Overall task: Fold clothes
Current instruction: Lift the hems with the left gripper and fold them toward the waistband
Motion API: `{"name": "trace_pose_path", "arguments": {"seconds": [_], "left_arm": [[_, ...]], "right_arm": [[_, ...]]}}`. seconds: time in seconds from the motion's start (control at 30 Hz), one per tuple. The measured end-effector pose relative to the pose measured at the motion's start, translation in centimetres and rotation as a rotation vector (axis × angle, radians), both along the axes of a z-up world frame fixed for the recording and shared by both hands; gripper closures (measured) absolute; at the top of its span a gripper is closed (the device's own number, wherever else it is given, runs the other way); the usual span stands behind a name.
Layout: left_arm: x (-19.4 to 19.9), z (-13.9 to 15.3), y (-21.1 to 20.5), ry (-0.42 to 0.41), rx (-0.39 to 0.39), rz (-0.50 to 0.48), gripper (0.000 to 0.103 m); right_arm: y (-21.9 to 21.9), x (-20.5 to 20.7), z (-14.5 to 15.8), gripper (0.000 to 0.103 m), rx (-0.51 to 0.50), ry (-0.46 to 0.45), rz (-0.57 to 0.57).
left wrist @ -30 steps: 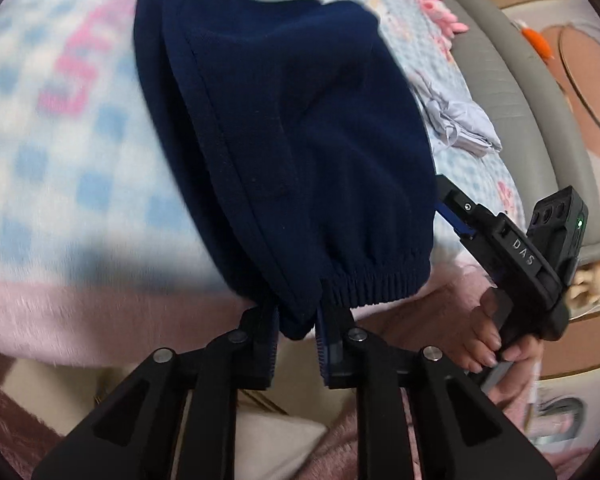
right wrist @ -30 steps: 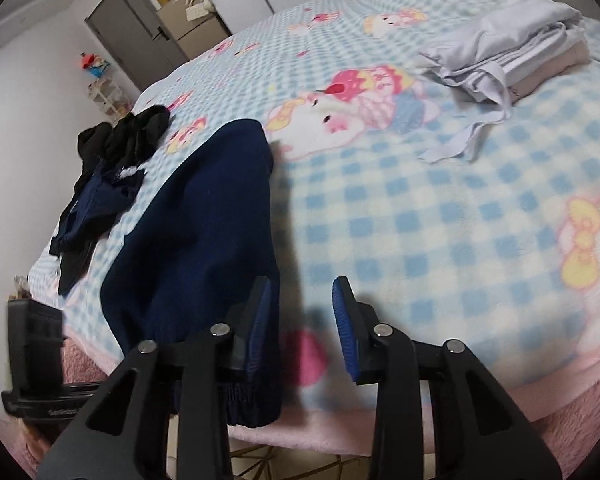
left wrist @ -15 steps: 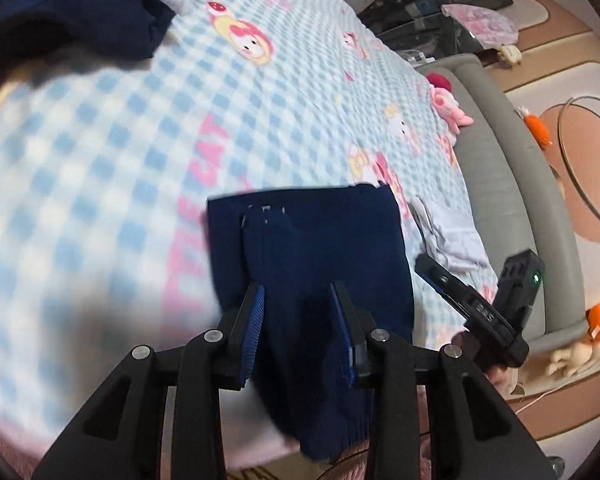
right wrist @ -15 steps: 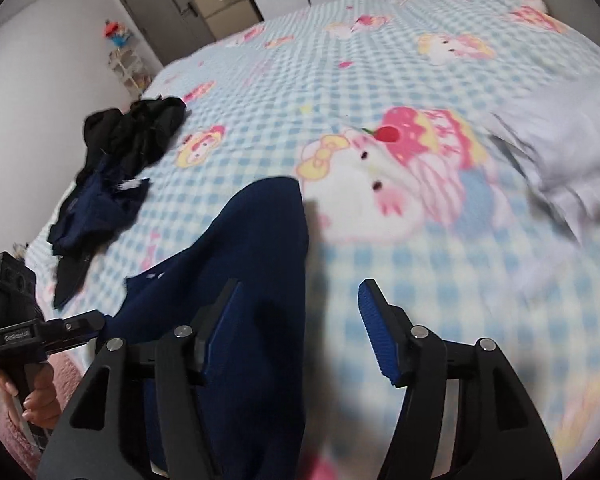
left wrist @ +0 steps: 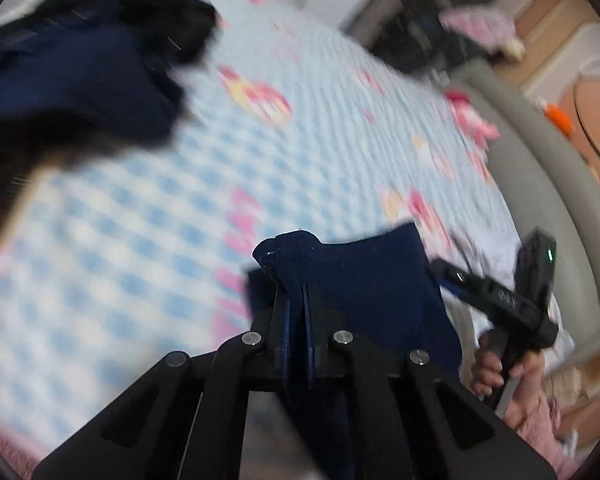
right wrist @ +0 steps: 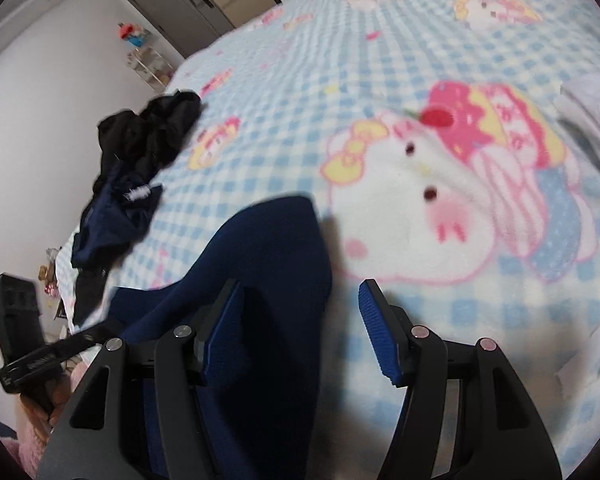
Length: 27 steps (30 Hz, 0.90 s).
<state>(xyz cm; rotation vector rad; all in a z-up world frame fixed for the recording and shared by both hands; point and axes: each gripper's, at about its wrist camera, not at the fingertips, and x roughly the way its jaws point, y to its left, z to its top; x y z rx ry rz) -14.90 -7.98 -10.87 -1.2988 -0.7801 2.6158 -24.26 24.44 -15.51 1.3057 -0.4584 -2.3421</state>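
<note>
Nearest the left camera, the left gripper (left wrist: 296,300) now has its jaws pinched narrow on a bunched hem of the navy garment (left wrist: 364,276) — half a second ago those jaws stood apart above the flat cloth, so a fresh grasp has just been made. The pinched edge stands up in a small peak above the fingertips, while the rest of the garment lies on the bed (left wrist: 132,208) at its near edge.

The right gripper (right wrist: 302,320) hovers just above the same garment's right side, its jaws wide and holding nothing; the left blue pad (right wrist: 222,320) sits over the cloth and the right one over bare blanket.

My reading is that the first fold is laid and the next is starting: the left side is ready to lift, and the right has yet to take its own hold.

Farther off on the bed, to the left, a heap of dark clothes (right wrist: 140,152) waits unfolded — and a pale folded pile (right wrist: 596,96) shows at the far right edge.
</note>
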Motion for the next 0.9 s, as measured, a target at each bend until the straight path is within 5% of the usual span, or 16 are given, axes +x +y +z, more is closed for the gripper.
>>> {"name": "trace_pose_path", "arguments": {"seconds": [0.07,0.17,0.2,0.33,0.4,0.47,0.57,0.7,0.77,0.87,0.9], "left_arm": [[-0.4,-1.6,-0.8,-0.038,0.015,0.046,0.095],[-1.7,-5.4,-1.7,-0.167,0.176,0.014,0.060],[-1.7,-6.1,-1.7,-0.163,0.221,0.004,0.059],[-1.7,-6.2,-0.1,-0.139,0.177,-0.099,0.062],[-2.1,-6.5,0.5,-0.144,0.202,-0.111,0.080],[-2.6,-6.2,0.9,-0.131,0.208,-0.108,0.094],[-3.1,-2.8,0.5,-0.046,0.186,-0.106,0.096],[-4.7,1.7,-1.8,0.011,0.095,-0.103,0.096],[-6.3,2.4,-2.7,-0.026,0.099,-0.157,0.090],[-9.1,-1.0,-3.4,-0.171,0.108,-0.200,0.049],[-9.3,-2.0,-3.5,-0.214,0.075,-0.185,0.050]], "right_arm": [[-0.2,-0.2,0.2,0.030,-0.010,0.019,0.002],[-1.1,-0.9,-1.5,0.029,-0.039,-0.059,0.051],[-1.4,-0.9,-2.0,0.028,-0.042,-0.077,0.070],[-2.5,-0.2,-2.5,0.028,-0.004,-0.069,0.142],[-2.9,-0.1,-2.7,0.058,0.034,-0.067,0.152],[-2.8,0.3,-2.0,0.077,-0.007,-0.062,0.143],[-2.7,1.1,-0.6,0.090,-0.095,-0.051,0.126],[-4.5,1.7,3.2,0.090,-0.244,0.007,0.123],[-4.8,1.0,2.7,0.090,-0.154,0.011,0.076],[-4.8,-0.2,0.9,0.062,0.047,0.005,-0.007],[-4.8,-0.6,0.4,0.062,0.113,0.003,-0.034]]}}
